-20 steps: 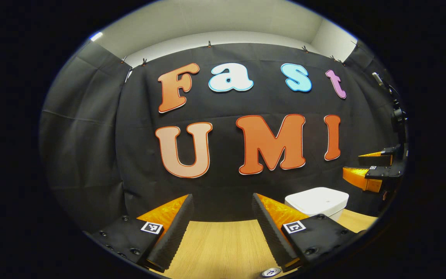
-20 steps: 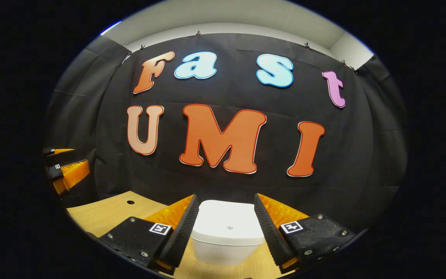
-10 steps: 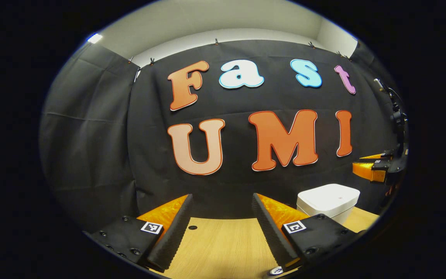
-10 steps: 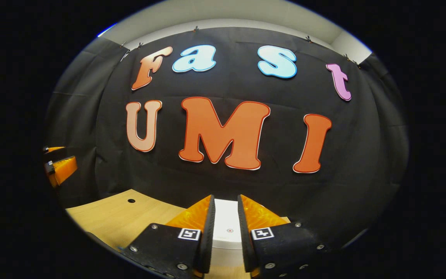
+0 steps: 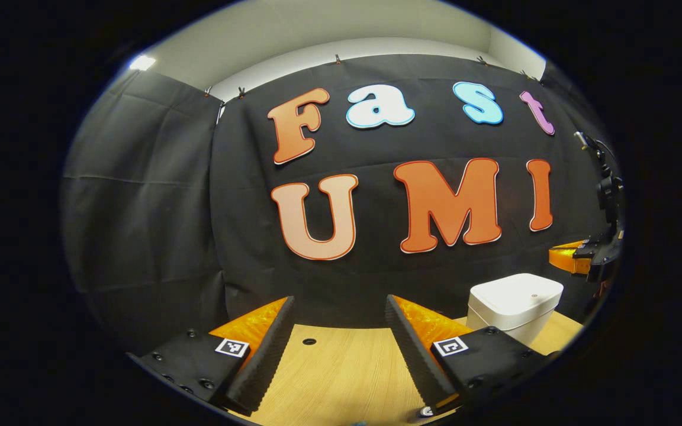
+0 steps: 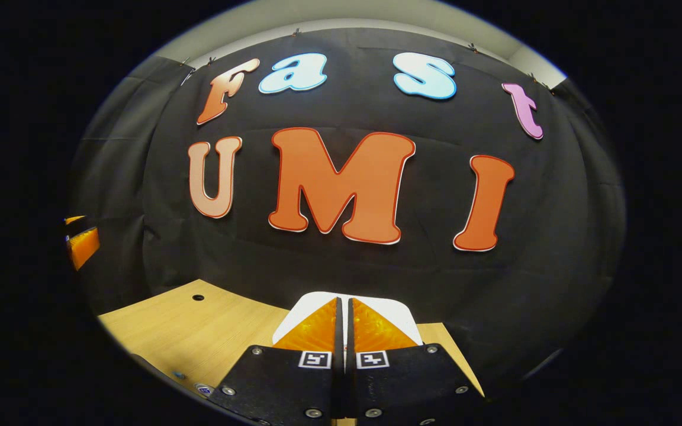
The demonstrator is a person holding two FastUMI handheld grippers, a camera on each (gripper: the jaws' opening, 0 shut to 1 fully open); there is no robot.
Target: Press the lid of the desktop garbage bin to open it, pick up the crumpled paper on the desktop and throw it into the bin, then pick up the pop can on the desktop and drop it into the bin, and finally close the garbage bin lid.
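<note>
A: Right gripper view: right tongs (image 6: 344,305) fingers pressed together, nothing between them, tips over the white bin lid (image 6: 403,313) — touching it or not, can't tell.
B: Bin position?
A: White garbage bin (image 5: 515,305) sits on the wooden desk (image 5: 347,373) near the black cloth wall (image 5: 157,207). Lid down, flat. In the left gripper view it's off to the right, past the right finger.
B: Left tongs?
A: Left tongs (image 5: 339,305) wide apart, holding nothing, bare desk between the fingers. Aimed at the wall, low over the desk.
B: Does either one see the other?
A: Yes. Left gripper view catches the right tongs at far right edge, above the bin. Right gripper view has the left tongs (image 6: 80,242) at far left edge, well apart from the bin.
B: Anything else on the desk?
A: Small round hole (image 6: 198,297) in the desk, left of the bin. A small round metallic thing (image 6: 203,389) at the bottom edge, too cropped to identify.
</note>
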